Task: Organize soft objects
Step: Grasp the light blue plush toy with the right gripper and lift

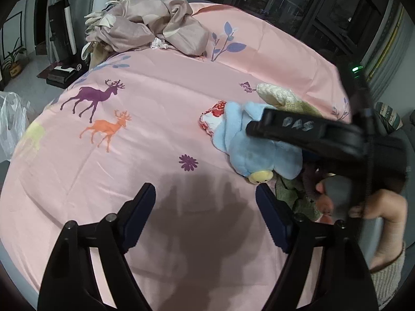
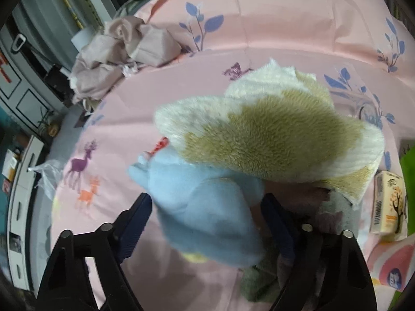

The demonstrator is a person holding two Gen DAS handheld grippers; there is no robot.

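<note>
A light blue plush toy [image 1: 249, 145] with a yellow beak lies on the pink bedspread [image 1: 145, 129], among a cream and tan plush [image 1: 282, 98] and a green plush [image 1: 293, 194]. My left gripper [image 1: 206, 202] is open and empty over bare bedspread, left of the pile. My right gripper [image 2: 207, 210] is open with its fingers on either side of the blue plush [image 2: 207, 207]; the cream and tan plush [image 2: 269, 134] lies just beyond. In the left wrist view the right gripper's black body [image 1: 311, 134] reaches over the pile.
A crumpled beige cloth heap [image 1: 150, 26] lies at the far end of the bed. A small carton [image 2: 389, 204] and a pink pack [image 2: 391, 267] lie at the right. A clear plastic bag [image 1: 10, 121] and furniture stand beyond the bed's left edge.
</note>
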